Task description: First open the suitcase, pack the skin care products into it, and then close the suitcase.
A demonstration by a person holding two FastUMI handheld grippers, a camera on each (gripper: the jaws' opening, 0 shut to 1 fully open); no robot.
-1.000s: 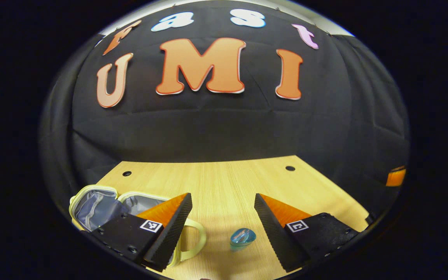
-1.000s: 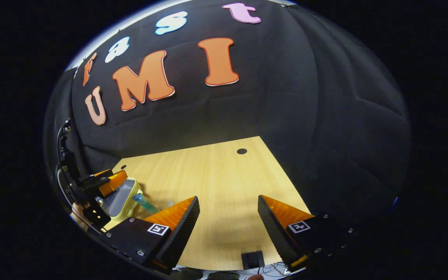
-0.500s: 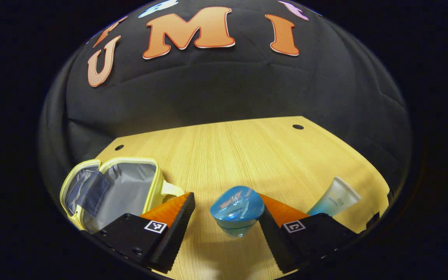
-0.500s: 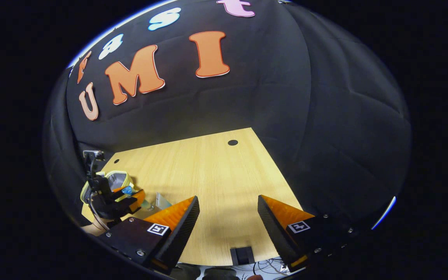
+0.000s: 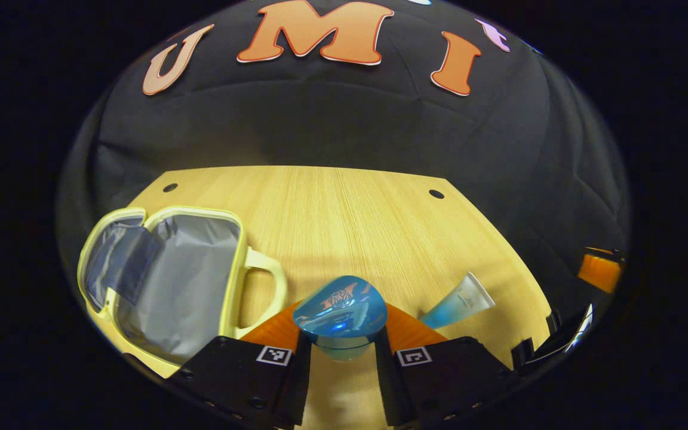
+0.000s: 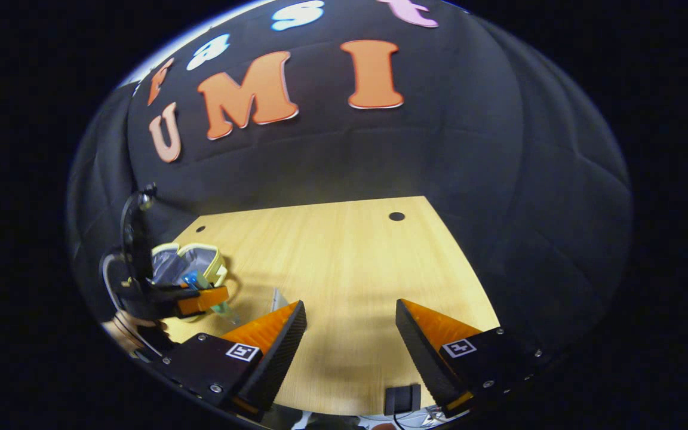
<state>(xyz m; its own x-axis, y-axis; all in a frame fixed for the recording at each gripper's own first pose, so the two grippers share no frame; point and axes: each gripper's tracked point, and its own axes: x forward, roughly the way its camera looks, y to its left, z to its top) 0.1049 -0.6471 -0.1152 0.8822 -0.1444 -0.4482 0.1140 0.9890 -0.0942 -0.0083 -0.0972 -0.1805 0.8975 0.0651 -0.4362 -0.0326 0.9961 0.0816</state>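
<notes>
In the left gripper view a blue jar with a rounded lid [image 5: 338, 301] sits between the two fingers of my left gripper [image 5: 341, 334], which is shut on it. The small yellow-rimmed suitcase [image 5: 171, 280] lies open to its left, grey lining up, handle toward the jar. A pale blue tube [image 5: 458, 303] lies on the table to the right. In the right gripper view my right gripper [image 6: 350, 343] stands open over bare table. Farther left there, the left gripper [image 6: 194, 298] holds the jar [image 6: 190, 278] in front of the suitcase [image 6: 192, 263].
The wooden table [image 5: 350, 215] has two small round holes near its far edge, against the black cloth wall. A small black block [image 6: 401, 399] sits at the table's near edge. A hand [image 6: 123, 325] holds the left gripper.
My left gripper has shut on the blue jar, which was between open fingers half a second ago. Its view has shifted, showing more of the open suitcase. The right gripper stays open.
</notes>
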